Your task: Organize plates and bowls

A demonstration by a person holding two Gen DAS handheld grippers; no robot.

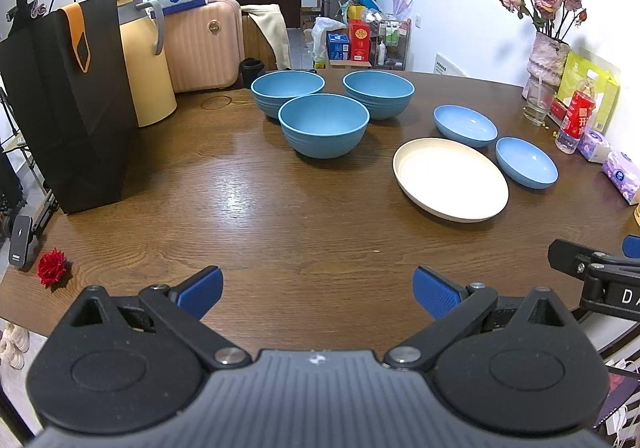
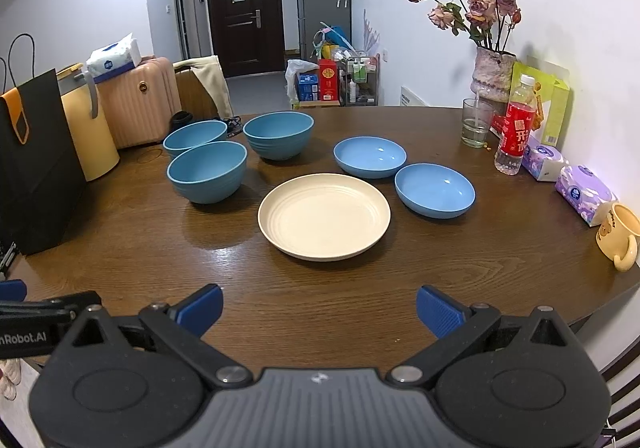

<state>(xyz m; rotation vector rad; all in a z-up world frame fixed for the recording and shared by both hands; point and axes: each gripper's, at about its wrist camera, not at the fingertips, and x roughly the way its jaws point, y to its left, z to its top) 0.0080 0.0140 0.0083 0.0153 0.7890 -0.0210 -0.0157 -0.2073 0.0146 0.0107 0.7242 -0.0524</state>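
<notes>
Round wooden table [image 2: 160,248] in a cluttered room: three deep blue bowls [image 2: 206,172] left, cream plate [image 2: 324,216] centre, two shallow blue dishes [image 2: 434,190] right, both grippers [image 1: 318,290] [image 2: 320,308] spread wide and empty; smooth rims risk slipping from a shallow pinch.

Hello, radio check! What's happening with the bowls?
Both hand-held grippers, left and right, open, empty. Three deep bowls, two shallow, cream plate unstacked. Nothing blocking.

Glossy wood-grain counter [image 2: 140,248]; matt ribbed blue bowls [image 2: 207,172]; shiny smooth blue dishes [image 2: 434,190]; matt cream plate [image 2: 324,217]; clear glass tumbler [image 2: 476,123].
</notes>
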